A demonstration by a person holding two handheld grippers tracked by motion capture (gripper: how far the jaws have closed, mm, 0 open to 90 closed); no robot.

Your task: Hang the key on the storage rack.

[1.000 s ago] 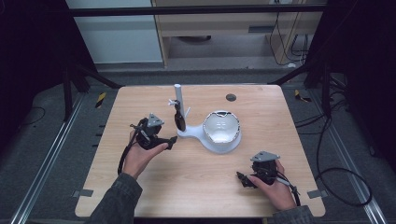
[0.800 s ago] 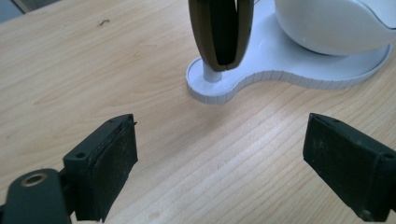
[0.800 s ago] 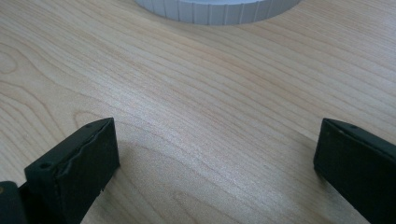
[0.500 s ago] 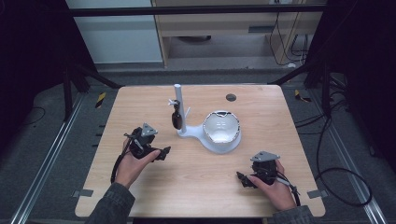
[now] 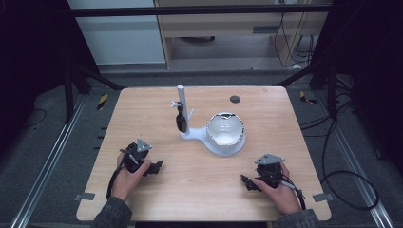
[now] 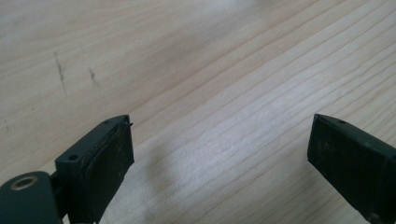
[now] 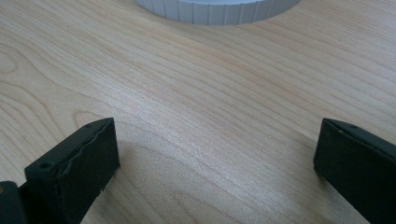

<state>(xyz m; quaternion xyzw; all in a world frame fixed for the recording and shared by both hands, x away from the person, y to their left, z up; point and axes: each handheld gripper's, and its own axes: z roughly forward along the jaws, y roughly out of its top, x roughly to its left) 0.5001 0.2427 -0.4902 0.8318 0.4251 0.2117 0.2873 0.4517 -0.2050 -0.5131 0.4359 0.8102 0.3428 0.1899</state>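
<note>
1. Near the lower left of the high view, the left gripper [image 5: 153, 166] rests low over the table [image 5: 142, 107], held in a hand, with its jaws pointing right and a little up the frame.
2. Its own view shows the two black jaws set wide apart over bare wood, with nothing between them.
3. At the lower right of the high view, the right gripper [image 5: 248, 182] sits in the other hand, pointing left; its jaws are likewise spread with nothing held.
4. The white stand [image 5: 216, 137] lies at frame centre: a round base with a bowl-like top, a low arm running left to a thin upright post [image 5: 181, 102].
5. A small dark object [image 5: 180, 122] hangs from that post, its long axis roughly vertical.
6. From the left gripper, the dark object lies up and to the right, and that gripper looks nearer to it than the right one.
7. The ribbed white base rim [image 7: 219, 11] sits at the top of the right gripper view, straight ahead of those jaws.
</note>
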